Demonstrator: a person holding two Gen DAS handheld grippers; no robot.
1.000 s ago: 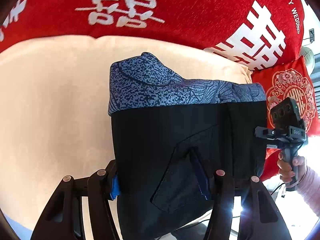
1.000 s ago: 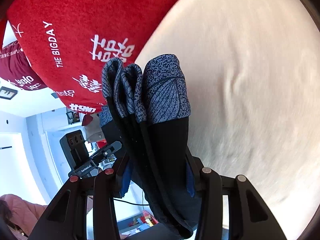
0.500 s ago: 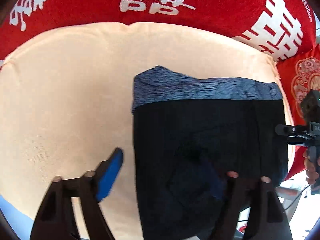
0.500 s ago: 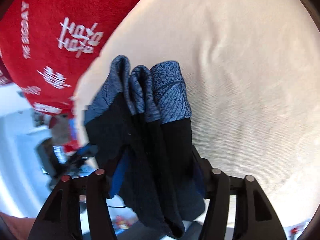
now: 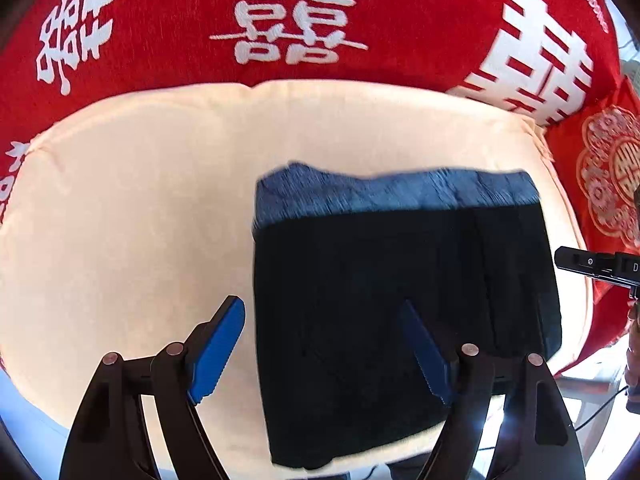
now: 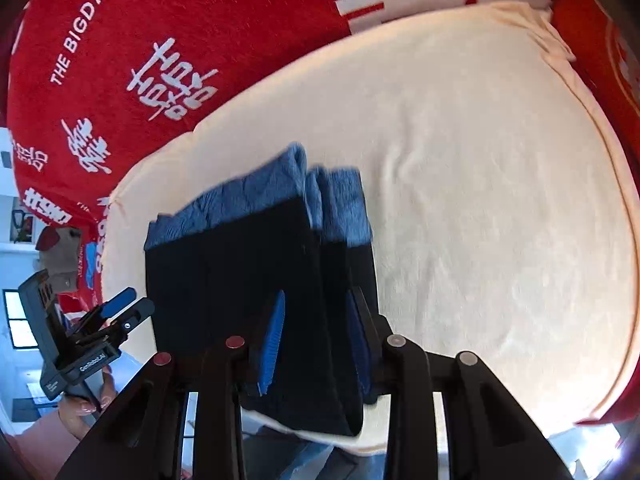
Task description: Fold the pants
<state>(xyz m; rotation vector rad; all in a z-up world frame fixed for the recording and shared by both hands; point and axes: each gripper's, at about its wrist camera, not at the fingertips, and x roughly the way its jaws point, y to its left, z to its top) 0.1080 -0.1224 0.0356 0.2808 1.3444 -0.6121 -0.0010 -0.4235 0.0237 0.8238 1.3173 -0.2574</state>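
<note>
A red blanket with white characters lies behind and around a cream cushion, which fills most of both views. The folded pants, black with a blue patterned waistband, lie flat on the cushion toward its right side in the left wrist view; the waistband edge faces the blanket. The left gripper hovers above the near left edge of the pants with its jaws spread wide: one blue pad is over bare cushion, the other over the black fabric, and neither presses on the cloth. The right gripper straddles the stacked folded layers at the side edge of the pants; its jaws are closing, with the fabric between the pads. Whether they press on the cloth cannot be told.
</note>
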